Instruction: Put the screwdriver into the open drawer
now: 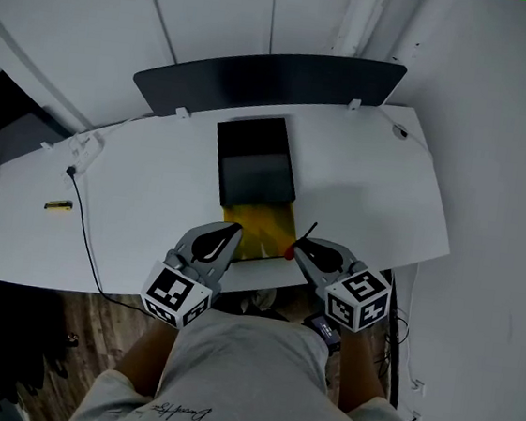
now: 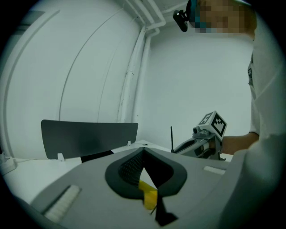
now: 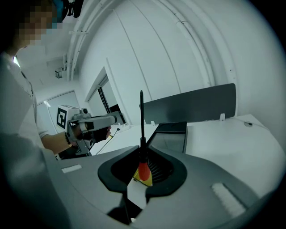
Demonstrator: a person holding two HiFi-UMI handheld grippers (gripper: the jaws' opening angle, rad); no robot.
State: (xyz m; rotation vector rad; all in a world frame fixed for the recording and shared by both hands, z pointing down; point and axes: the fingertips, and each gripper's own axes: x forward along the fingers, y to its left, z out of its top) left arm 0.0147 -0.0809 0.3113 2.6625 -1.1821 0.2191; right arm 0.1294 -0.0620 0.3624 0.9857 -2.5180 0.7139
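The right claw [image 3: 142, 167] is clenched on the screwdriver [image 3: 141, 134]. Its pads pinch the red handle, and the thin black shaft sticks up and out past the tips. In the head view this claw [image 1: 301, 248] sits at the front right corner of the open drawer [image 1: 261, 228]. The screwdriver [image 1: 306, 234] is just beside the drawer's right edge, slanting away from the person. It is in the claw's grip, not in the drawer.

The left claw [image 2: 143, 154] is closed with nothing in it. Its tips meet, and a bit of yellow shows through the gap behind them. In the head view it [image 1: 225, 240] hovers at the drawer's front left corner, so the two claws flank the drawer. Each carries a cube with square markers near the person's hand, the left [image 1: 178, 296] and the right [image 1: 359, 298].

The drawer has a yellow inside. It is pulled out toward the person from a black cabinet [image 1: 254, 161] standing on the white bench [image 1: 378, 194]. A dark curved panel [image 1: 269, 78] stands along the bench's far edge behind the cabinet. Well off to the left, a black cable [image 1: 82, 222] runs across the bench top and over its front edge. A small yellow object [image 1: 56, 205] lies near it. The person's grey shirt [image 1: 243, 382] fills the bottom of the head view.
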